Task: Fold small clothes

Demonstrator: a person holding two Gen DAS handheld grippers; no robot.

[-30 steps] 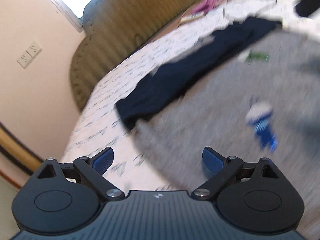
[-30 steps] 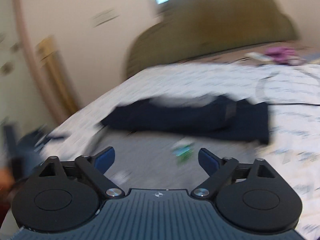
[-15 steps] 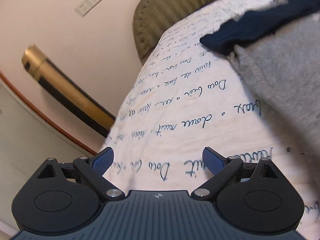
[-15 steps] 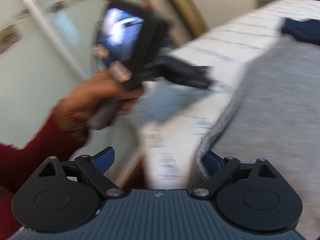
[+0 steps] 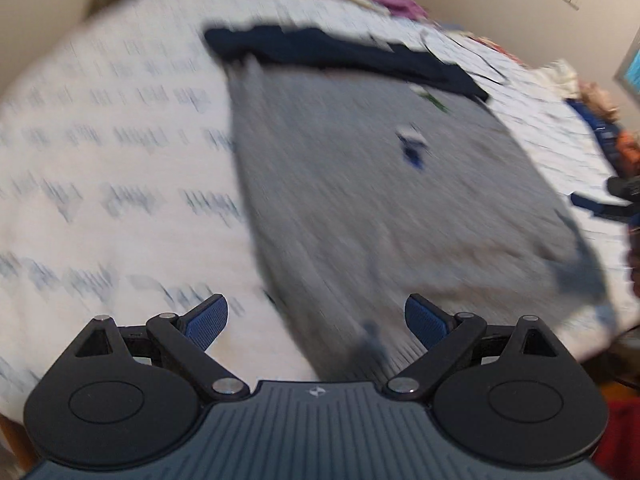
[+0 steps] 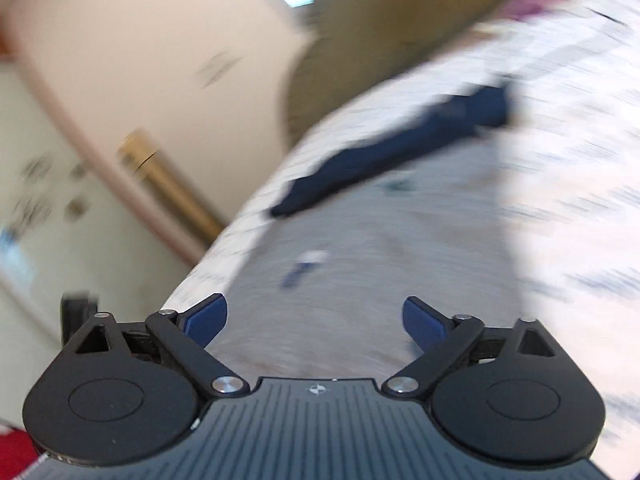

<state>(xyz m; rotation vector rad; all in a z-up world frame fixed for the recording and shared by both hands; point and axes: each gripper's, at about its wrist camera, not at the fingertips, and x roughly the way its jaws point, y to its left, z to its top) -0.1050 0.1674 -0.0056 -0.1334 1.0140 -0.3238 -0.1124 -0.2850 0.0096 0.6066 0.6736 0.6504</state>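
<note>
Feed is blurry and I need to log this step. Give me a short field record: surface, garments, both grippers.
surface: bed with white printed sheet
main garment: grey garment spread flat
other garment: navy garment at the grey one's far edge
left gripper: jaws open, empty
right gripper: jaws open, empty
image quality: motion-blurred

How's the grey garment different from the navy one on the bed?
The grey garment is spread flat and wide; the navy garment lies bunched in a narrow strip along its far edge. The grey one carries a small blue and white print; the navy one looks plain. Both lie on the patterned bedsheet.
</note>
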